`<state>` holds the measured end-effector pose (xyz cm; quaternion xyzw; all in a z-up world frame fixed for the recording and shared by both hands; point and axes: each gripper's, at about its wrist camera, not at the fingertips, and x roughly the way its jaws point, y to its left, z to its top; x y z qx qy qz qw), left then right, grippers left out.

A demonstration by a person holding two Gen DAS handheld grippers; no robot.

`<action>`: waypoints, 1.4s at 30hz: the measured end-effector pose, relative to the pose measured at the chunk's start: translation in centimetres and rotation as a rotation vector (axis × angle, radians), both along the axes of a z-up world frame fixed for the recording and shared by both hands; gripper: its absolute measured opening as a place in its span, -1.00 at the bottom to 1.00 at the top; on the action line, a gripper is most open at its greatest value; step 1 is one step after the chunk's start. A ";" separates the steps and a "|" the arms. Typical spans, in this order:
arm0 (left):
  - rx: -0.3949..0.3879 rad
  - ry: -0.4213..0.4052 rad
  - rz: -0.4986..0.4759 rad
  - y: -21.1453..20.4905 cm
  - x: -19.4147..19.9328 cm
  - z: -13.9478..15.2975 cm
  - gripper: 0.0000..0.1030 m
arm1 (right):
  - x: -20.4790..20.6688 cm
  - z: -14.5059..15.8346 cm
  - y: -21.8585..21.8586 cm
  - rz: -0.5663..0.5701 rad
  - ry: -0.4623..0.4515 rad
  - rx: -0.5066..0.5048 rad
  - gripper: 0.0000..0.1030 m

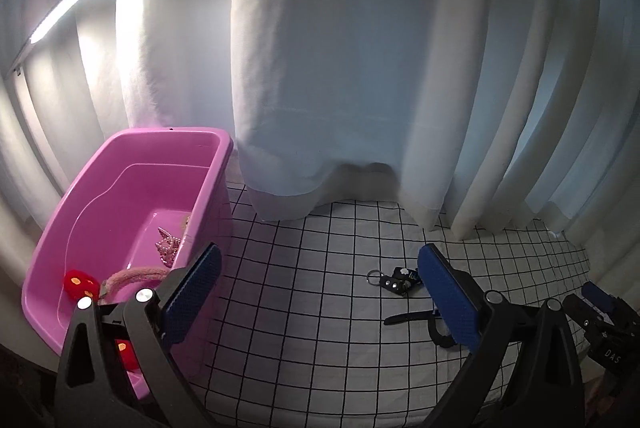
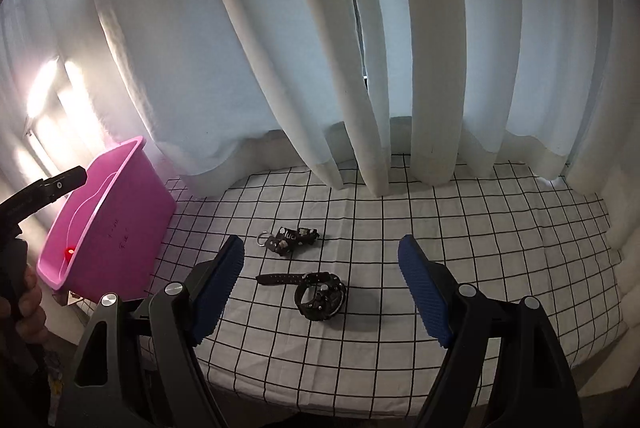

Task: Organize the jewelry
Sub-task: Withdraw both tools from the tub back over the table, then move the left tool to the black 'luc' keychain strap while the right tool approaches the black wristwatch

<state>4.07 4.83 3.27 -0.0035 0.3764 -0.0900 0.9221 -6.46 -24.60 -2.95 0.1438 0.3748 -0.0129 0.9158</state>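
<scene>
R gripper (image 2: 320,280): jaws wide apart, nothing between the pads; it hangs above the cloth w/ the black watch (image 2: 318,294) lying in the gap below, no contact seen. L gripper (image 1: 320,288): jaws fully spread, empty too, near the right wall of the pink bin (image 1: 120,188).

Watch lies on the checked cloth (image 2: 440,228), case side near, one strap end running flat out to the left. Just beyond it, farther away, sits a black keychain piece (image 2: 290,240) w/ a small metal ring at its left end; the two are close but apart. In the left wrist view the same pieces show partly behind the right pad.

Bin stands at the far left edge of the cloth. Inside: a pink beaded piece (image 1: 168,246), a pinkish fuzzy band (image 1: 132,278), red plush bits (image 1: 78,282). So some sorting looks done; watch + keychain prob. remain.

Handling, my guess: watch case is stiff, prob. the heaviest part; strap is floppy & will dangle. Best hold = across the case or the curled loop of band by it, not the flat strap tail, which lies thin on soft cloth & could slip. Keychain: light, small, loose ring; pinch the black body.

Curtains (image 2: 280,48) hang behind, hems resting on the cloth.
</scene>
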 end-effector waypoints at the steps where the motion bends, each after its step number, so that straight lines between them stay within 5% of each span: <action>1: -0.009 0.028 -0.028 -0.6 0.6 -0.9 0.88 | -0.5 -0.8 -0.1 -0.020 0.006 0.013 0.47; 5: 0.010 0.113 -0.087 -3.1 2.6 -5.1 0.88 | -2.5 -3.6 0.6 -0.103 0.017 0.023 0.47; 18: 0.181 0.157 -0.302 -7.5 6.8 -17.5 0.88 | -0.5 -12.8 6.3 -0.339 0.036 0.067 0.47; 33: 0.154 0.068 -0.407 -9.0 8.5 -20.5 0.88 | 3.6 -17.4 8.4 -0.340 0.002 -0.061 0.47; 42: 0.143 0.090 -0.400 -8.8 9.8 -21.4 0.88 | 6.7 -19.0 8.5 -0.341 0.103 -0.162 0.46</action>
